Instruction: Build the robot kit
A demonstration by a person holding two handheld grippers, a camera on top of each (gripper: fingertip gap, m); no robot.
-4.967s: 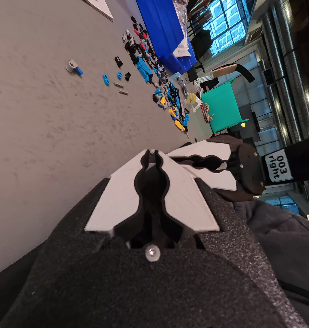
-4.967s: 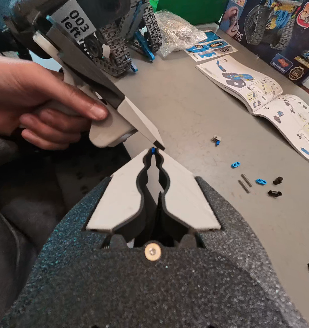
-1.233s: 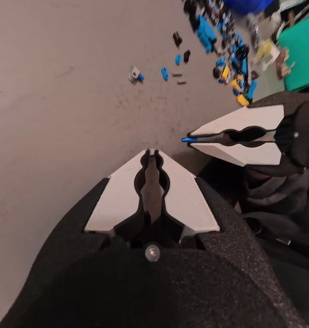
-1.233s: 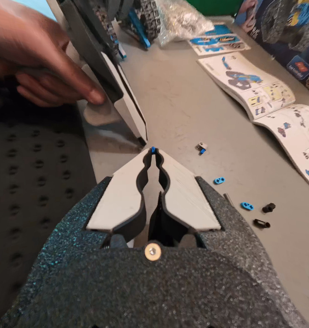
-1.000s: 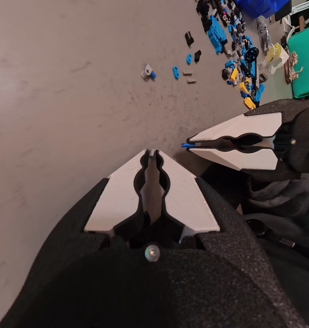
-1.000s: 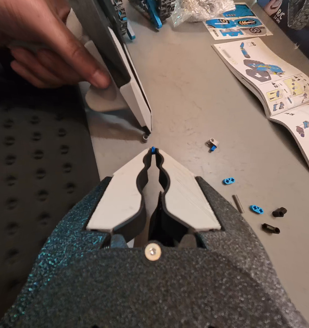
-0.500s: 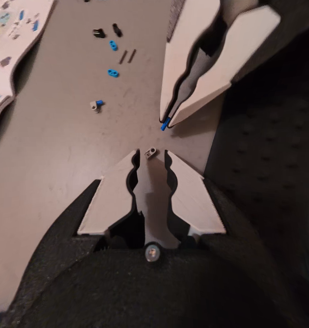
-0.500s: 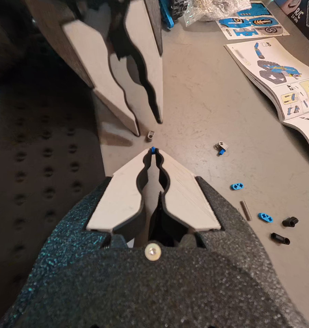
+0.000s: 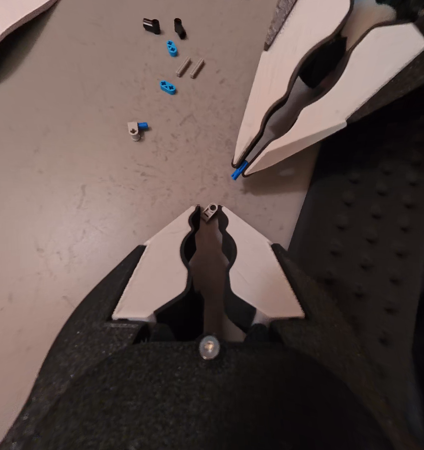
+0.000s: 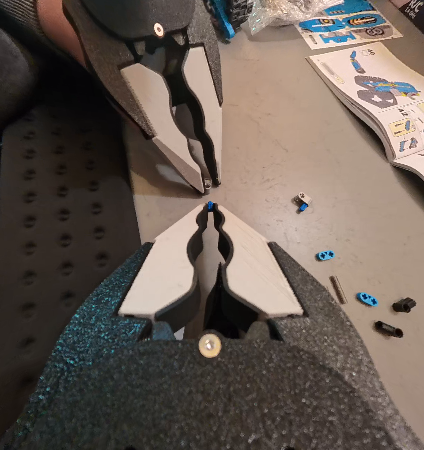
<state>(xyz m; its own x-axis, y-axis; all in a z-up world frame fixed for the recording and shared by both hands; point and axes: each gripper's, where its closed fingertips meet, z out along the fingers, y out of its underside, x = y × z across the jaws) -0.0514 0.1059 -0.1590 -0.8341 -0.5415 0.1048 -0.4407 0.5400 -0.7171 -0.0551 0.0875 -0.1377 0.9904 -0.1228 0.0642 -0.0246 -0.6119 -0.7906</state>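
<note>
Left gripper (image 9: 209, 211) fingers narrowed around a small grey connector (image 9: 209, 212) on the grey table (image 9: 60, 194), hole end pointing away. Just beyond the connector, right gripper (image 9: 240, 168) pinching a blue pin (image 9: 237, 171), long axis along the fingers, tip aimed toward the connector. Farther beyond the connector, blue links (image 9: 168, 87), grey axles (image 9: 190, 67), black pieces (image 9: 152, 25).

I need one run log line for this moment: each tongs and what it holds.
left tongs: closing around grey connector, grip unclear | right tongs: shut on blue pin | surface: grey table
</note>
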